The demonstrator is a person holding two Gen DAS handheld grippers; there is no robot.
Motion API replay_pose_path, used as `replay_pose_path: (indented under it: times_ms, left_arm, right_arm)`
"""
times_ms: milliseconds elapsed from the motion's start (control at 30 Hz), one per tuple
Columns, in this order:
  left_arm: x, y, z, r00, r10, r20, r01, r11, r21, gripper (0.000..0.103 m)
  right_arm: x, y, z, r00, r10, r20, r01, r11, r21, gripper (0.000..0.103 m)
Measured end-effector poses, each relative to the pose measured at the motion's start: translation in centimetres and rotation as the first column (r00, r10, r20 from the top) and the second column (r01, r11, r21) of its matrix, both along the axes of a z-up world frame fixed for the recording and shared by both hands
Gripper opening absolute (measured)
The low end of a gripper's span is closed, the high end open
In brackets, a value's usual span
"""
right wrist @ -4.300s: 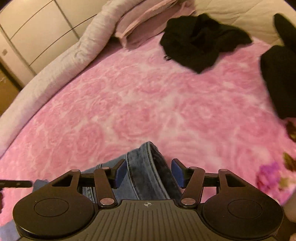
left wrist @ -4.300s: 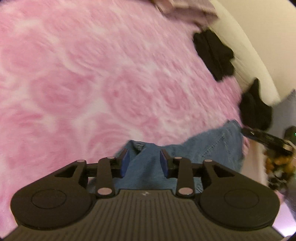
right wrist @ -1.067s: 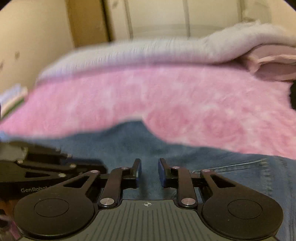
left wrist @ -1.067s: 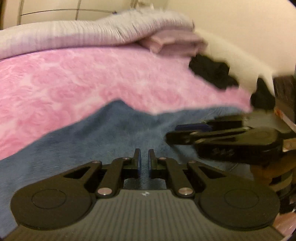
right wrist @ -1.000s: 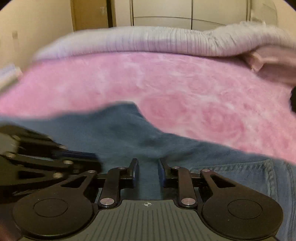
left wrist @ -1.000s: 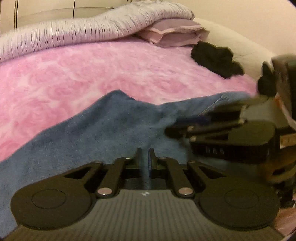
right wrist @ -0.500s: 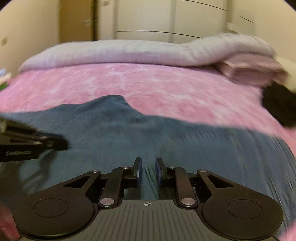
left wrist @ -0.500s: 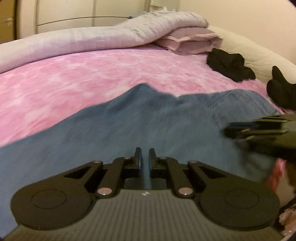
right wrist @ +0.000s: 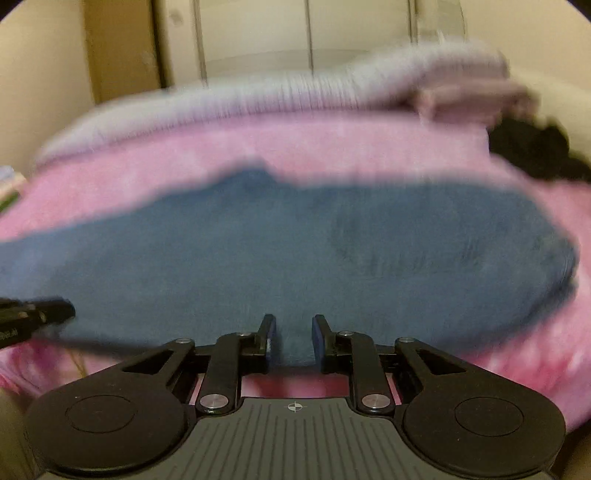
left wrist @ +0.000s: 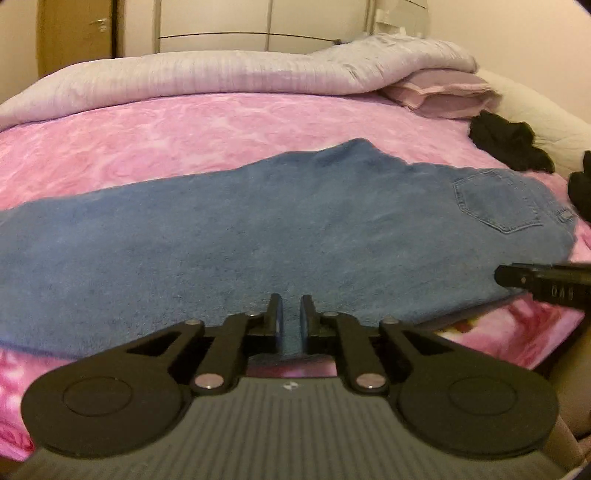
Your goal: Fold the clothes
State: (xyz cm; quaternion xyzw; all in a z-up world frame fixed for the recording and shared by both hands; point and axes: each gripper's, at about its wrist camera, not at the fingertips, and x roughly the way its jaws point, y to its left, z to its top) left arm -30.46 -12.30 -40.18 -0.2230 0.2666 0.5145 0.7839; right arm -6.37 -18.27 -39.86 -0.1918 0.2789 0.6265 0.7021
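Blue jeans (left wrist: 258, 229) lie spread flat across the pink blanket (left wrist: 184, 129), back pocket (left wrist: 498, 203) up at the right end. My left gripper (left wrist: 291, 314) sits at the jeans' near edge. Its jaws are opening, with a narrow gap and the denim edge between the pads, not pinched. My right gripper (right wrist: 293, 332) is at the same near edge of the jeans (right wrist: 295, 251), further right. Its jaws are opening too, with denim between them. Each gripper shows in the other's view: the right gripper (left wrist: 546, 282) and the left gripper (right wrist: 33, 314).
A rolled grey duvet (left wrist: 221, 74) and a pink pillow (left wrist: 443, 92) lie along the bed's far side. Black clothes (left wrist: 509, 142) are heaped at the far right, with another dark item (left wrist: 581, 188) at the frame's edge. Wardrobe doors (left wrist: 258, 18) stand behind.
The two grippers have drawn apart sideways along the near edge and the jeans now lie stretched out flat. Both pairs of jaws stand a little wider than before.
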Motion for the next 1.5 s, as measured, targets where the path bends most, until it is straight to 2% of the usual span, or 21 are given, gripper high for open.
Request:
replay_pose_path:
  times_ms: [133, 200, 267, 400, 600, 700, 967, 1200, 1500]
  left_arm:
    - [-0.7, -1.3, 1.0, 0.998, 0.048, -0.039, -0.051, 0.996, -0.075, 0.01]
    - [-1.1, -1.9, 1.4, 0.994, 0.09, -0.064, -0.097, 0.988, -0.122, 0.01]
    - [-1.5, -2.6, 2.1, 0.989, 0.122, -0.081, -0.132, 0.982, -0.137, 0.014]
    - [-2.0, -4.1, 3.7, 0.983, 0.155, -0.094, -0.165, 0.98, -0.11, 0.023]
    - [-3.1, -6.5, 5.6, 0.976, 0.193, -0.098, -0.201, 0.977, -0.07, 0.026]
    - [-3.7, -7.9, 6.4, 0.975, 0.201, -0.096, -0.206, 0.977, -0.051, 0.027]
    - [-5.2, -10.2, 7.7, 0.969, 0.232, -0.086, -0.234, 0.972, -0.023, 0.031]
    - [-6.8, -10.7, 8.6, 0.967, 0.25, -0.056, -0.251, 0.968, -0.011, 0.032]
    - [-10.6, -8.0, 7.9, 0.95, 0.306, 0.054, -0.304, 0.952, -0.038, 0.033]
  right_arm:
    - [-1.7, -2.0, 0.4, 0.998, -0.04, 0.042, 0.041, 0.999, -0.029, 0.028]
    - [-2.0, -2.3, 0.5, 0.997, -0.078, 0.009, 0.079, 0.99, -0.118, 0.034]
    - [-2.6, -3.2, 1.4, 0.994, -0.106, 0.014, 0.107, 0.99, -0.091, 0.035]
    - [-3.7, -4.3, 3.7, 0.994, -0.111, 0.008, 0.111, 0.992, -0.058, 0.044]
    - [-4.5, -5.5, 5.0, 0.99, -0.136, 0.018, 0.137, 0.986, -0.097, 0.056]
    - [-4.6, -6.6, 5.6, 0.99, -0.141, -0.005, 0.14, 0.987, -0.081, 0.059]
    - [-6.2, -8.4, 6.9, 0.994, -0.112, -0.013, 0.112, 0.992, -0.052, 0.062]
    - [-7.3, -8.2, 7.7, 0.995, -0.095, 0.004, 0.095, 0.995, -0.043, 0.063]
    - [-7.8, -6.0, 7.7, 0.996, -0.075, 0.051, 0.077, 0.996, -0.04, 0.064]
